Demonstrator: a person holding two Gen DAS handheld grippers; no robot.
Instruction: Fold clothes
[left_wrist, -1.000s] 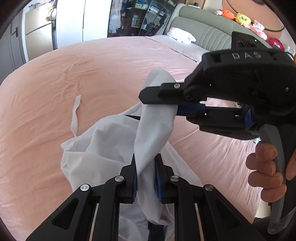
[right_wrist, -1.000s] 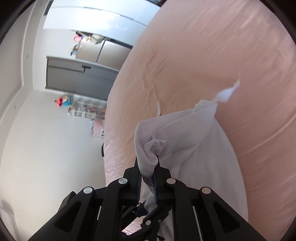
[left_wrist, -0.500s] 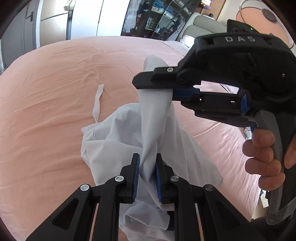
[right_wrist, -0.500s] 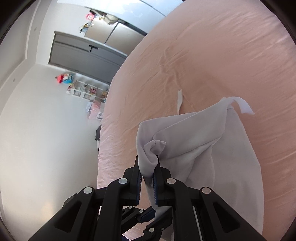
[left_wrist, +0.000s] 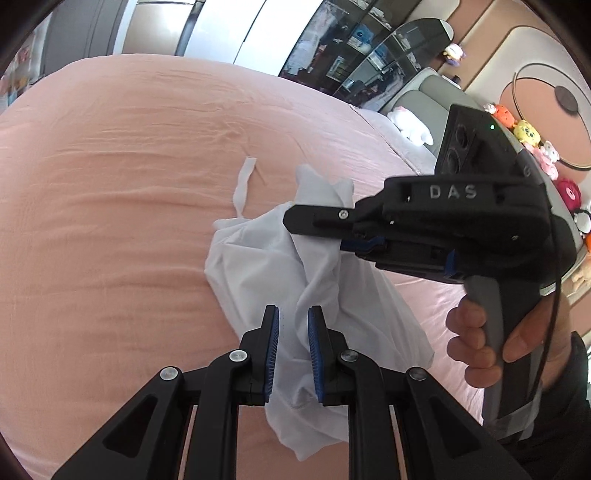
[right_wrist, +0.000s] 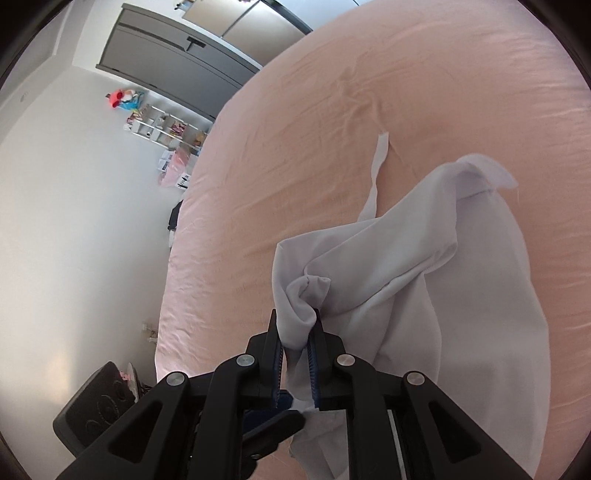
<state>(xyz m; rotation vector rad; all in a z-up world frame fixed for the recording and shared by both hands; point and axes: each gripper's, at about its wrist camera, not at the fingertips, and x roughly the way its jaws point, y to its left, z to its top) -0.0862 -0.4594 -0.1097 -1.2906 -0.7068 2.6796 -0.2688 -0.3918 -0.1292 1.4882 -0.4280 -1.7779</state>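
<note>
Bright, even daylight – soft shadows only. Heavy fisheye bending with dark vignette at corners; slightly washed-out upper left – sharp elsewhere.

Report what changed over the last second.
Both grippers carried the white garment rightward across the pink bed. The right gripper, jaws just opening slightly, still pinches a bunched fold. The left gripper stays shut on the cloth.

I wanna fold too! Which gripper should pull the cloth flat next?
Probably left: the left gripper is shut on the cloth. The right gripper has a bunched bit between its jaws, which have just been opening, so its hold may slip.
</note>
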